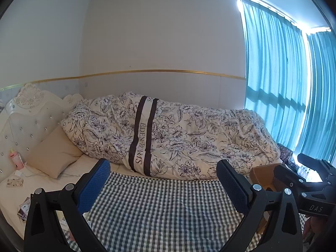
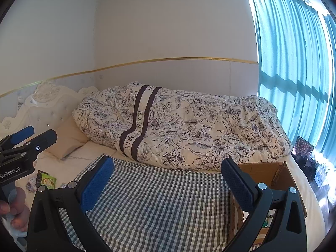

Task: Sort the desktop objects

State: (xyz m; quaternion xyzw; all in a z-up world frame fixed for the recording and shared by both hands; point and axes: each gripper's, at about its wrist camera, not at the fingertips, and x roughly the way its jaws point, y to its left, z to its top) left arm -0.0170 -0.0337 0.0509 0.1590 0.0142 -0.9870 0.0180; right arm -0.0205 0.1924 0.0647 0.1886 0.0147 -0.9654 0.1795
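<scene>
My left gripper [image 1: 163, 167] is open, with nothing between its blue pads [image 1: 94, 185], and hovers over a green-and-white checked cloth [image 1: 163, 208] spread on the bed. My right gripper [image 2: 168, 164] is open too, above the same cloth [image 2: 157, 201]. Each tool shows in the other's view, the right gripper [image 1: 304, 174] at the right edge and the left gripper [image 2: 31, 137] at the left. An open cardboard box [image 2: 266, 173] stands right of the cloth, partly behind my right finger. Small packets [image 2: 47, 180] lie left of the cloth, others [image 1: 25, 206] by my left finger.
A rolled floral duvet [image 1: 178, 136] fills the back of the bed, with a beige pillow [image 1: 52, 153] and a white headboard [image 1: 27, 115] to the left. A pink bottle [image 1: 15, 159] stands near the headboard. A dark dotted bag [image 2: 302, 147] sits by the blue curtains [image 2: 294, 63]. A hand [image 2: 14, 210] holds the left tool.
</scene>
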